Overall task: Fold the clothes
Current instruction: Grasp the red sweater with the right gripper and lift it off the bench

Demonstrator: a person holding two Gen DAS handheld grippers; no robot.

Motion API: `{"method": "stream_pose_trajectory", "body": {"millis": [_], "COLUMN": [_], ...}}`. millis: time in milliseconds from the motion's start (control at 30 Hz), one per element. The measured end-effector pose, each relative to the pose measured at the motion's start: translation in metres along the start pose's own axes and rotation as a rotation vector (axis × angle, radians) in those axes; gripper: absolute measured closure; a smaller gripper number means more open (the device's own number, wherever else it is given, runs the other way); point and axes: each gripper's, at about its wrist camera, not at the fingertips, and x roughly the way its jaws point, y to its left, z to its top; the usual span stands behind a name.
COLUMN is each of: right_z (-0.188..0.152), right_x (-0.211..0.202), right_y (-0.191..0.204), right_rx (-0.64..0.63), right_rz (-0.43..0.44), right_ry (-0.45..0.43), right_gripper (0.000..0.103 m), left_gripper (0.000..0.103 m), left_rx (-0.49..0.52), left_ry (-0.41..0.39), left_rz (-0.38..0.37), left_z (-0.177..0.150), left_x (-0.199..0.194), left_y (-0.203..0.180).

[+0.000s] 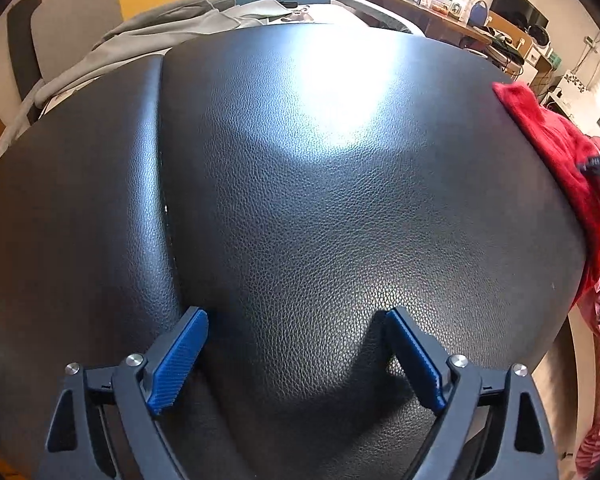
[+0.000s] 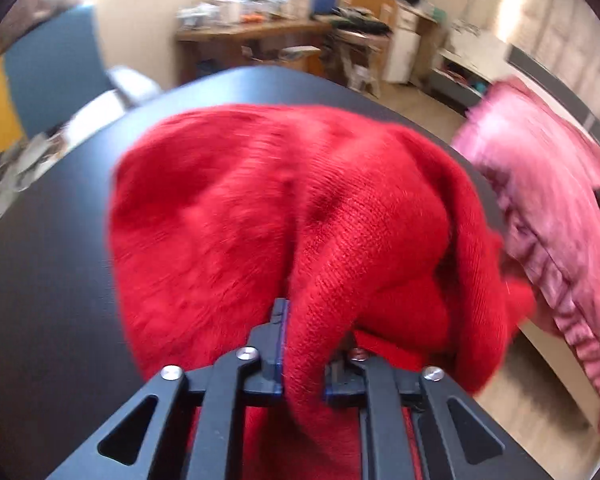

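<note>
Containers: no bin, basket or box near the garments; the clothes lie straight on the black leather surface [image 1: 340, 208].
Red sweater [image 2: 240, 208]: bunched in a mound at the right edge of the black surface, one knit fold drawn back toward the right wrist camera and hanging past the edge.
Long axis: hard to read in the crumpled heap; in the left wrist view the red strip [image 1: 556, 148] runs along the right edge, from the far right corner toward the near side.
Right gripper [image 2: 304, 344]: jaws closed to a narrow gap, pinching that fold of red knit between them.
Left gripper [image 1: 296, 320]: jaws spread wide with nothing between them, low over the near edge of the black surface, blue pads [image 1: 180, 360] facing inward.
Pink garment [image 2: 552, 208]: just beside the red one, draped over the right edge and hanging below it.
Grey garment [image 1: 148, 40]: heaped beyond the far left corner.
Open room: the middle and left of the black surface are bare; a seam [image 1: 164, 184] runs front to back left of centre.
</note>
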Motion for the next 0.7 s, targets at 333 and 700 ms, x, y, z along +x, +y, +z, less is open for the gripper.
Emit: {"method": "stream_pose_trajectory", "body": {"millis": [333, 700], "right_z": [-0.062, -0.159], "right_x": [-0.083, -0.129], "right_y": [0.191, 0.134], "right_rx": [-0.353, 0.030], "right_rz": [0.430, 0.746], "right_ry": [-0.057, -0.053], "right_gripper": [0.069, 0.032], "left_gripper": [0.026, 0.031], "left_rx": [-0.017, 0.073], "left_ry": [-0.007, -0.133], "left_rz": [0.033, -0.164], "left_z": [-0.085, -0.132], "left_x": [-0.021, -0.065], "left_y": [0.058, 0.108]}}
